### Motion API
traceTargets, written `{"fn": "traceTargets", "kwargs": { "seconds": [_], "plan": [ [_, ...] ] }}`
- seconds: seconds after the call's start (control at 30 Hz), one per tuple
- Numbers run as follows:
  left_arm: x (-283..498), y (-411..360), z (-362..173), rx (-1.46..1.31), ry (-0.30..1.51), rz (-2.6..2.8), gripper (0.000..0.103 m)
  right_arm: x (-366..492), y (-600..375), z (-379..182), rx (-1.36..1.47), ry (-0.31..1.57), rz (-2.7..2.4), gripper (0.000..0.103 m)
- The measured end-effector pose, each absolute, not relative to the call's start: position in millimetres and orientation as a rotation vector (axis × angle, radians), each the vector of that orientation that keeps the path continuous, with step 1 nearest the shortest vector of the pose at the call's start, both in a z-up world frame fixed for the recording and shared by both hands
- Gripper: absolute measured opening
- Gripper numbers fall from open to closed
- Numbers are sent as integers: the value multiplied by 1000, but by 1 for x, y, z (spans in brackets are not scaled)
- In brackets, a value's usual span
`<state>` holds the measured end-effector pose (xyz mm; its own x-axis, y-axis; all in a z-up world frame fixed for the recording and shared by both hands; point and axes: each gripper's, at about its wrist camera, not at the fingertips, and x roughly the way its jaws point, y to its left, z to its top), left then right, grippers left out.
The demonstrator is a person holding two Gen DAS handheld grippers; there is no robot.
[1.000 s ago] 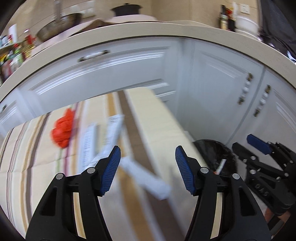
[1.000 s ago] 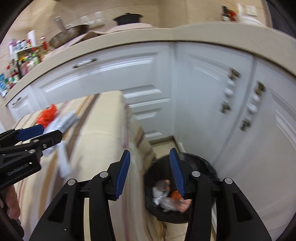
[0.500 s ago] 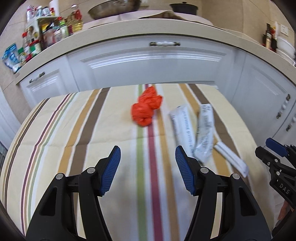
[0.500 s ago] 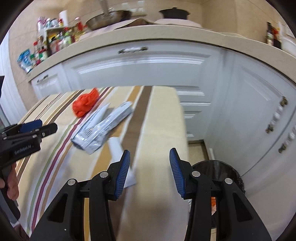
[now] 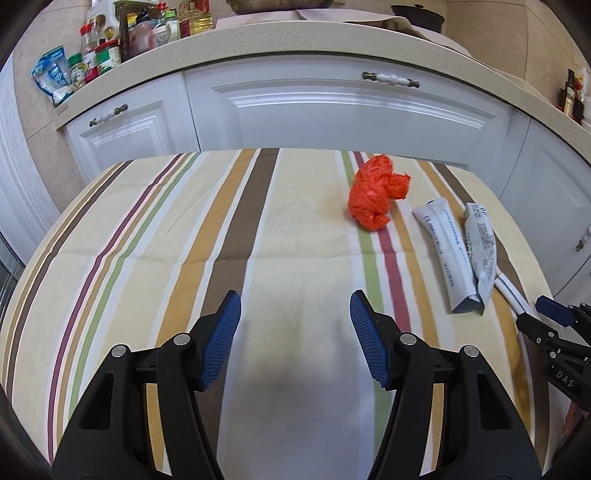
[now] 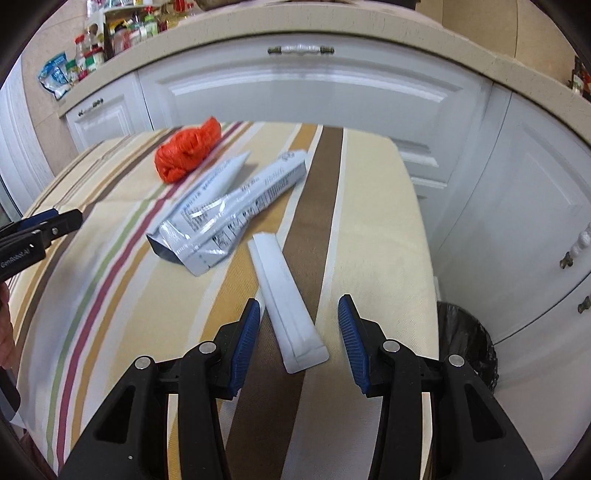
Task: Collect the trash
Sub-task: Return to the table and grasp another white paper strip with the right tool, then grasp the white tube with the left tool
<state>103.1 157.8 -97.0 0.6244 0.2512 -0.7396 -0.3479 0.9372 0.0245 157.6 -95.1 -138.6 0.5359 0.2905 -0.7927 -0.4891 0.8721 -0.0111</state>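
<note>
Lying flat on the striped surface (image 6: 369, 206), the thin white packet (image 6: 286, 299) sits between the open, empty right claw (image 6: 299, 341), which might slide off it, while the left claw (image 5: 295, 338) hangs open too.

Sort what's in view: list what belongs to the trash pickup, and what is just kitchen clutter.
Job:
orange crumpled bag
white tube
silver wrapper
flat white sachet
black-lined bin
left gripper and right gripper, both open and empty

Clutter:
bottles and jars on the counter
black pot
</note>
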Motion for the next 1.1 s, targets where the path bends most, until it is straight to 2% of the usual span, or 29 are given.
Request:
{"fn": "traceTargets", "kwargs": {
  "seconds": [0.1, 0.23, 0.27, 1.1],
  "plan": [
    [102, 160, -100, -136, 834, 342, 60, 158, -95, -138, -246, 895, 468, 43],
    [104, 156, -102, -142, 836, 323, 60, 153, -91, -138, -255, 898, 491, 25],
    [105, 154, -102, -142, 836, 317, 60, 152, -90, -138, -257, 899, 494, 24],
    [153, 94, -98, -153, 863, 151, 61, 159, -121, -117, -183, 808, 410, 23]
  ]
}}
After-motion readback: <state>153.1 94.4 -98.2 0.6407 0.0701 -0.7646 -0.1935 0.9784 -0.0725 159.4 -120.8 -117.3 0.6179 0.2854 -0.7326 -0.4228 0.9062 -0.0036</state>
